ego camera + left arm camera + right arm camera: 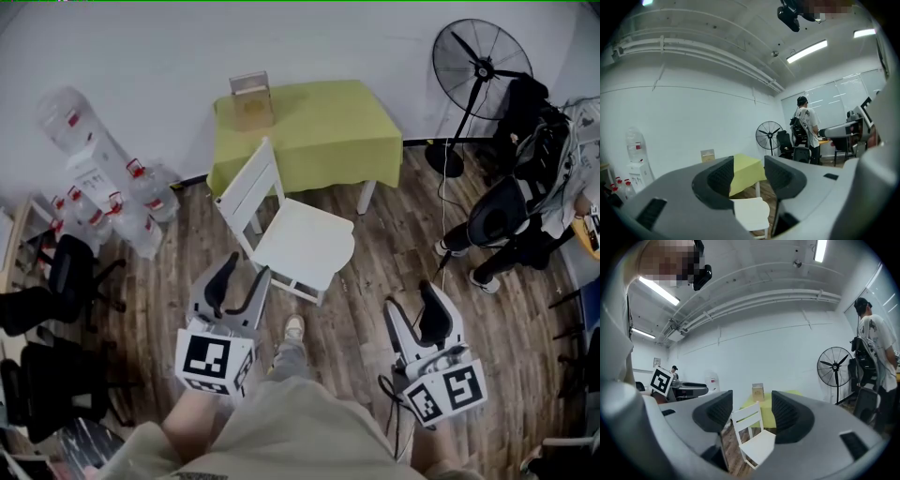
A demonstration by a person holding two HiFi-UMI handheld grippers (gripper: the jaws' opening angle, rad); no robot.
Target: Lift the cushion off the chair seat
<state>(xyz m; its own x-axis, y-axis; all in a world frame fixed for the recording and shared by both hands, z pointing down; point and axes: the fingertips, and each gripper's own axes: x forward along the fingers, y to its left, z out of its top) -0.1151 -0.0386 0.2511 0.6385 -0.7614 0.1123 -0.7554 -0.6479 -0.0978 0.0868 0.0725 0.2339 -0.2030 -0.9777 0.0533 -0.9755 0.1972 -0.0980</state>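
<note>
A white wooden chair (281,230) stands on the wood floor ahead of me, its back toward the left. Its seat (307,246) looks flat and white; I cannot tell a cushion apart from the seat itself. My left gripper (242,277) is held short of the chair's near left corner, open and empty. The right gripper (412,302) hangs to the right of the chair, also open with nothing between its fingers. The same chair shows low between the jaws in the left gripper view (751,213) and in the right gripper view (754,439).
Behind the chair is a table with a yellow-green cloth (319,131) carrying a small box (251,101). Water bottles (122,202) and black office chairs (56,281) stand at left. A floor fan (480,66) and a cluttered black chair (516,216) are at right. A person (806,129) stands beyond.
</note>
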